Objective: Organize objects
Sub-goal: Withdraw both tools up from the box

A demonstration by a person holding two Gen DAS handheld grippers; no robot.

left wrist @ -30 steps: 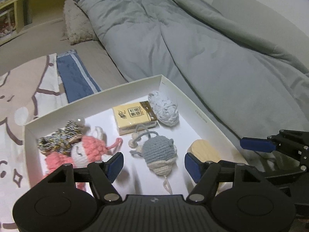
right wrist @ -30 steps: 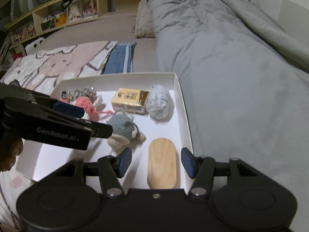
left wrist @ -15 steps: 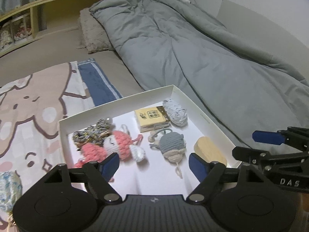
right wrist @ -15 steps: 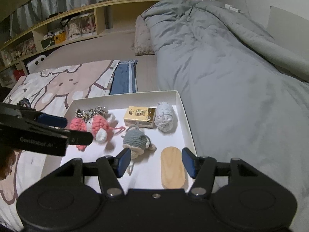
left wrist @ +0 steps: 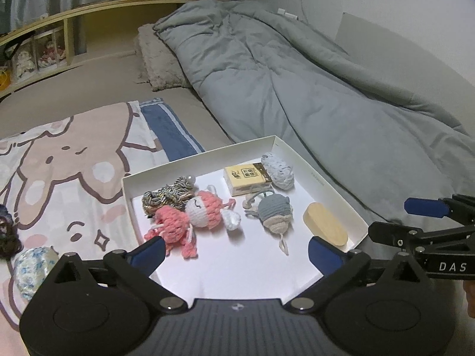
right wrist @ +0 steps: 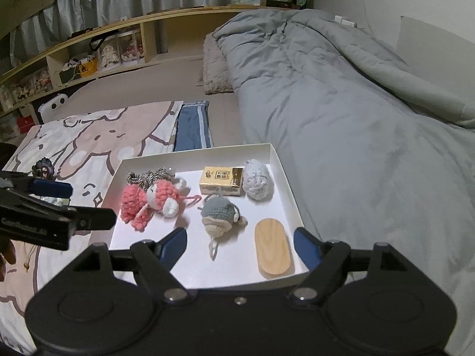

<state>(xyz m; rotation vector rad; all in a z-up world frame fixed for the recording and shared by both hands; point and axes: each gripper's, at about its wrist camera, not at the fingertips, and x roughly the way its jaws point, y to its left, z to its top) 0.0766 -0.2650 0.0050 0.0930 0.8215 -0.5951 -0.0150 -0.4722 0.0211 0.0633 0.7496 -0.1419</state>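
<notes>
Above the white box lid (right wrist: pixel 285 175) corralling crocheted toys (right wrist: pixel 154 198) on the bed, left gripper (left wrist: pixel 236 252) and right gripper (right wrist: pixel 240 244) hover, jaws opening on nothing.

Both grippers hung above the white box (left wrist: pixel 323 178), left gripper (left wrist: pixel 236 253) and right gripper (right wrist: pixel 240 244) opening, empty.
</notes>
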